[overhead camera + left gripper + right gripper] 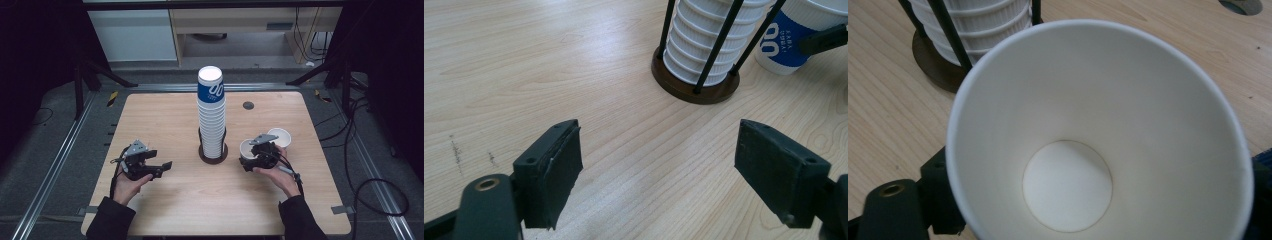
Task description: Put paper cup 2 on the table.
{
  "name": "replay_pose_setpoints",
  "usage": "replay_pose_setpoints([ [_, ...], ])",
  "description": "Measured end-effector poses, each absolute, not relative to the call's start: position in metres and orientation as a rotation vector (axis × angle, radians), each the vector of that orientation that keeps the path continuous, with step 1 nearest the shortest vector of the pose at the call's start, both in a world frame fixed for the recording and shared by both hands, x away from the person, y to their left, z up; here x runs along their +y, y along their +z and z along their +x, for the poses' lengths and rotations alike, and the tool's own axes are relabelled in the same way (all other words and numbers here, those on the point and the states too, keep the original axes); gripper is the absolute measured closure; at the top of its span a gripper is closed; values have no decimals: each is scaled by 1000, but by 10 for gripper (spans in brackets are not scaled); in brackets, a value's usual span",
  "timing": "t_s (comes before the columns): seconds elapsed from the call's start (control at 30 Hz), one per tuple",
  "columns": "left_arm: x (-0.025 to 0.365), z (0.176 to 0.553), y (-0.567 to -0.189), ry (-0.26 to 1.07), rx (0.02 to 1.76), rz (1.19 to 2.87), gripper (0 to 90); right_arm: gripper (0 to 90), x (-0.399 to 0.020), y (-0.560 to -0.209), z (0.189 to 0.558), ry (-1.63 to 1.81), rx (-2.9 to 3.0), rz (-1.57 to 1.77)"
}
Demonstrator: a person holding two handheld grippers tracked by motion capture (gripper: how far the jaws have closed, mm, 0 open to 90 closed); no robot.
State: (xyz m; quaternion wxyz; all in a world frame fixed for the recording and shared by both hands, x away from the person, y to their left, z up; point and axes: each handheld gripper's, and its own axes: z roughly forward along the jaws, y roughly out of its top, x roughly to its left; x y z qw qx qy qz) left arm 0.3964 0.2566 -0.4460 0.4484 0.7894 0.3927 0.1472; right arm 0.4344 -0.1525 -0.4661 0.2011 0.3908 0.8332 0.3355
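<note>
The right gripper [248, 156] is held low over the pale wooden bench [170, 200], right of the tall stack of white paper cups [211, 117]. An upright white paper cup [1098, 130] is seen between its jaws, though whether the pads press on it cannot be told. The left gripper [656, 170] is held wide and empty.

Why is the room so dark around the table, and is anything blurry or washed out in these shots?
High view: light falls on the wooden table; the surroundings sink into black. Left gripper view: sharp grain, the cup stack crisp. Right gripper view: the paper cup sits very close, soft-edged and nearly featureless white.
</note>
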Motion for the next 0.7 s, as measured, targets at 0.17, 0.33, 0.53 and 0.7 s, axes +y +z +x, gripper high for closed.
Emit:
replay_pose_setpoints([
  [0.17, 257, 396, -446, 362, 971, 1953, 182, 78, -153, -463, 433, 956, 2314, 1075],
  [0.33, 258, 397, -446, 362, 972, 1956, 182, 69, -159, -450, 428, 1072, 2224, 1080],
  [0.53, 259, 397, -446, 367, 979, 1948, 181, 57, -165, -432, 420, 1170, 2151, 1053],
  [0.7, 262, 397, -445, 379, 989, 1943, 180, 55, -167, -418, 410, 1224, 2120, 1032],
])
